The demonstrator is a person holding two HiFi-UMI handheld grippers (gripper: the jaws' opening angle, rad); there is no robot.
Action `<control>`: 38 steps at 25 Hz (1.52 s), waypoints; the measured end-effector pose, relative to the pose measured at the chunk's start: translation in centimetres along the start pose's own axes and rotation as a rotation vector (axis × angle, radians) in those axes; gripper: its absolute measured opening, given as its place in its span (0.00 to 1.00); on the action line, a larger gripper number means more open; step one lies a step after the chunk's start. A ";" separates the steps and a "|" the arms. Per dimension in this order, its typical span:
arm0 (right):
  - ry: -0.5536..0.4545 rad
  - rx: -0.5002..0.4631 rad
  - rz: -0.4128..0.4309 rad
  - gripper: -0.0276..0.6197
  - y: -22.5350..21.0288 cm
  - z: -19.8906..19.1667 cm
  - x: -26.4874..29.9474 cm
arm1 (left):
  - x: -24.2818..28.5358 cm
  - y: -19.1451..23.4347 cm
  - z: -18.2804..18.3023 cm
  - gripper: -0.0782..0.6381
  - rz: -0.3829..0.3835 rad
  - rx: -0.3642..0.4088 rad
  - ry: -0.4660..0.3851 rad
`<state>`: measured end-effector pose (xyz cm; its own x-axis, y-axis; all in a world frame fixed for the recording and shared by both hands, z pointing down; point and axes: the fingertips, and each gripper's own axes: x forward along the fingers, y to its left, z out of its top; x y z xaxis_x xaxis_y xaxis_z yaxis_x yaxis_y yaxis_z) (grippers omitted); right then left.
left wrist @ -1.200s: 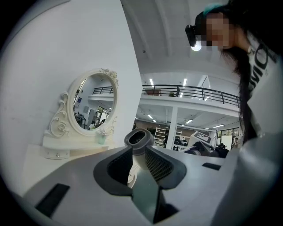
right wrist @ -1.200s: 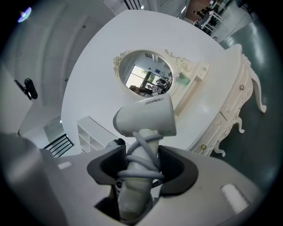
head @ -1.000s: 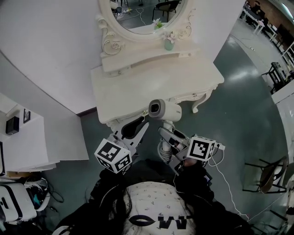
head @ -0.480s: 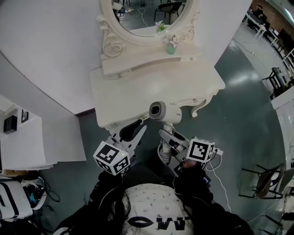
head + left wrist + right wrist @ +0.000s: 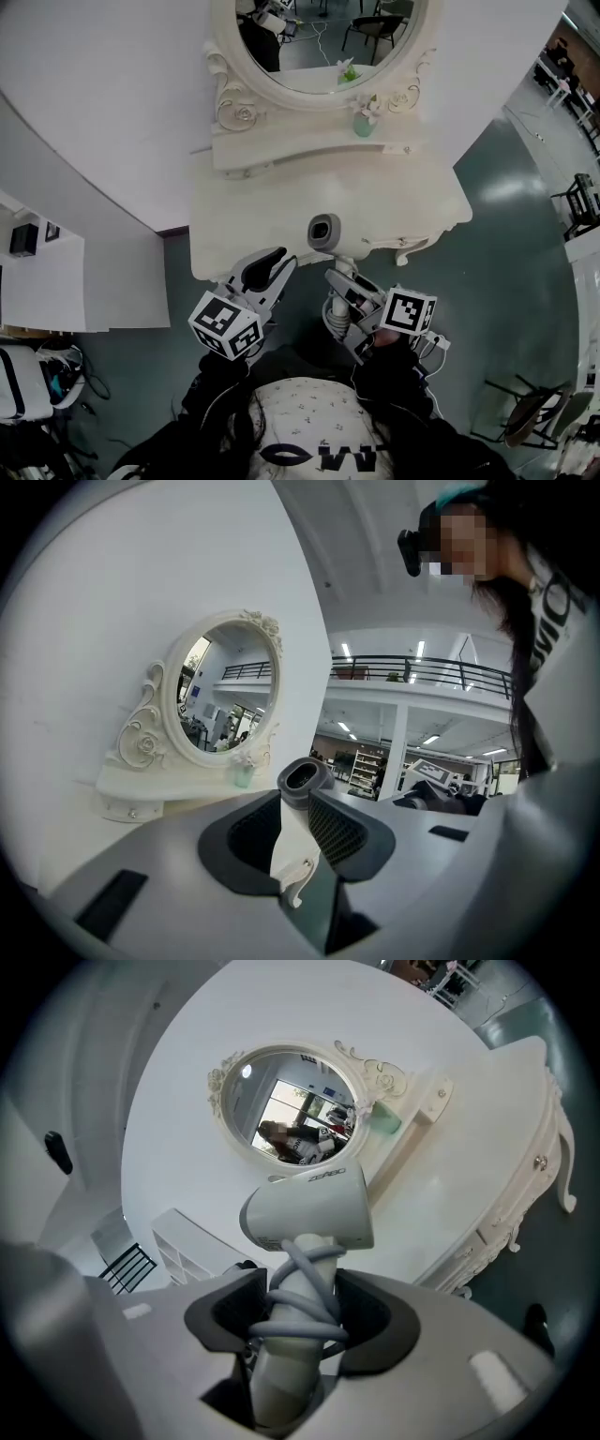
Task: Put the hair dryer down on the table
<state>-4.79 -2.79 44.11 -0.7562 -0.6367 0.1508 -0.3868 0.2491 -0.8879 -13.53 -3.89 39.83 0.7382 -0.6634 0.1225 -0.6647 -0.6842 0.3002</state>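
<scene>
Over the front edge of the table (image 5: 281, 202), in the head view, the hair dryer (image 5: 326, 232) stands upright in the right gripper (image 5: 342, 281). Its dark round end is turned toward the camera. Whether it touches the tabletop cannot be told from here. The left gripper (image 5: 272, 262) reaches the same front edge just beside the dryer, on the person's left, and carries nothing. At the back of the table rises an oval mirror (image 5: 319, 37) in a carved frame. A small vase (image 5: 364, 122) stands on the shelf (image 5: 281, 145) beneath it. The rest of the tabletop is bare.

From the left gripper view, the two dark pads stand a little apart with nothing between them. Only a carved curl of the table's edge shows through the gap. The hair dryer's dark ring (image 5: 305, 780) sits just past the jaw tips. Further toward the back of the table are the mirror (image 5: 220, 705) and the vase (image 5: 243, 777).

From the right gripper view, the jaws are clamped on the dryer's pale handle (image 5: 298, 1321), with the grey cord (image 5: 305, 1279) wound in loops around it and caught under the pads. The white barrel (image 5: 309, 1213) stands above the jaws, held up in front of the tabletop (image 5: 469, 1176). The mirror at the table's back shows behind it.
</scene>
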 end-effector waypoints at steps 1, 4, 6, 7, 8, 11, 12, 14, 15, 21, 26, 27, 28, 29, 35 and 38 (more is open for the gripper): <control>0.009 0.008 -0.009 0.41 -0.8 0.8 0.0 | 1.0 0.1 0.2 0.24 0.005 -0.003 -0.001; 0.026 0.009 -0.029 0.41 -2.6 3.5 -0.4 | 4.1 -0.2 0.7 0.24 0.011 -0.015 0.002; 0.032 0.002 -0.041 0.41 -3.9 5.5 -0.8 | 6.1 -0.5 0.7 0.24 0.014 -0.021 0.010; 0.034 0.000 -0.047 0.41 -4.6 6.4 -1.0 | 7.1 -0.5 0.7 0.24 0.017 -0.023 0.015; 0.036 -0.001 -0.052 0.41 -5.3 7.3 -1.2 | 8.1 -0.5 0.7 0.24 0.022 -0.027 0.020; 0.038 0.009 -0.062 0.41 -7.5 9.9 -1.8 | 10.6 -0.6 0.5 0.24 0.027 -0.044 0.035; 0.037 0.015 -0.066 0.41 -8.2 10.7 -2.1 | 11.4 -0.6 0.6 0.24 0.027 -0.053 0.034; 0.033 0.028 -0.076 0.41 -9.7 12.4 -2.5 | 12.9 -0.4 1.0 0.24 0.036 -0.074 0.023; 0.031 0.033 -0.080 0.41 -10.4 13.2 -2.7 | 13.6 -0.2 1.3 0.24 0.044 -0.081 0.017; 0.028 0.038 -0.097 0.41 -13.8 16.8 -4.0 | 18.2 -0.6 1.9 0.24 0.053 -0.068 0.019; 0.018 0.043 -0.114 0.41 -16.3 18.7 -5.4 | 21.2 -2.2 1.7 0.24 0.026 -0.058 0.033; 0.016 0.044 -0.118 0.41 -16.7 19.0 -5.7 | 21.6 -2.4 1.6 0.24 0.022 -0.054 0.038; 0.013 0.047 -0.122 0.41 -17.1 19.3 -5.9 | 22.0 -2.7 1.5 0.24 0.018 -0.048 0.045; 0.009 0.053 -0.126 0.41 -17.5 19.5 -6.1 | 22.3 -2.8 1.5 0.24 0.015 -0.043 0.050; -0.021 0.066 -0.158 0.41 -19.4 20.4 -7.0 | 23.2 -3.6 2.0 0.24 0.001 -0.025 0.064; -0.032 0.070 -0.179 0.41 -20.2 20.7 -7.5 | 23.6 -3.9 1.8 0.24 -0.017 -0.013 0.078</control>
<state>19.59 -18.19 51.90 -0.6610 -0.6894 0.2964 -0.4754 0.0791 -0.8762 6.29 -17.42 39.87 0.7563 -0.6257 0.1909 -0.6509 -0.6907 0.3149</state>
